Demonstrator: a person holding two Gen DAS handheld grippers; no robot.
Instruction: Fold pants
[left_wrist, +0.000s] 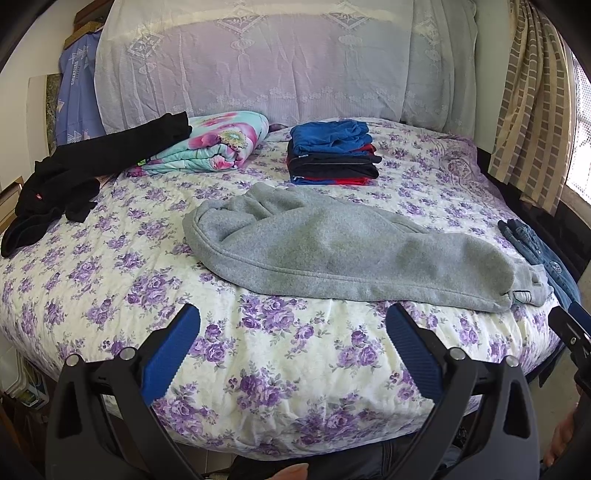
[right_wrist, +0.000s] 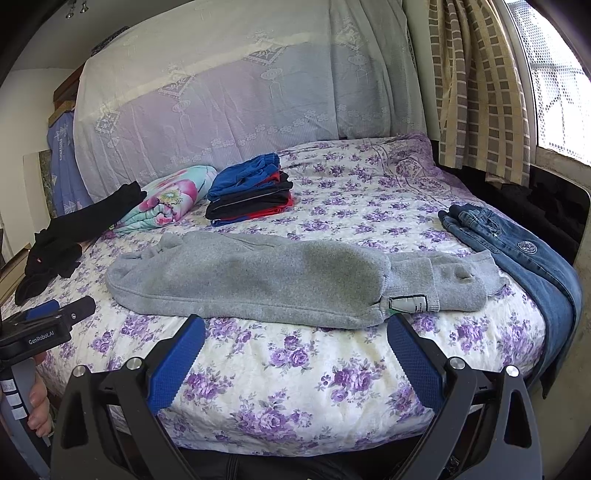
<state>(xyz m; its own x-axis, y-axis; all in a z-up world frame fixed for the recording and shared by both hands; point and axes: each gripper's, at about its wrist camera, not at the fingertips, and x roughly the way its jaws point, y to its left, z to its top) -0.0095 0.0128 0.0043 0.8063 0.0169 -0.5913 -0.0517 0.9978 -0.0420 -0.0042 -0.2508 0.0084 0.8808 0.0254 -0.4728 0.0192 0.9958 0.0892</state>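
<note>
Grey pants (left_wrist: 332, 243) folded lengthwise on bed (left_wrist: 258, 369), waistband bunched, both hand-held grippers (left_wrist: 291, 325) (right_wrist: 295, 332) wide, jeans (right_wrist: 524, 254) overhanging edge.

Grey pants (left_wrist: 332, 251) on a white bedspread (left_wrist: 258, 362) with purple flowers; blue jeans (right_wrist: 524, 258); claw pads (left_wrist: 170, 354) blue.

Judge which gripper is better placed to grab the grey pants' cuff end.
Right, probably. The right gripper hovers open beside the grey pants at their cuff end; the left gripper, also open, faces their middle.
</note>
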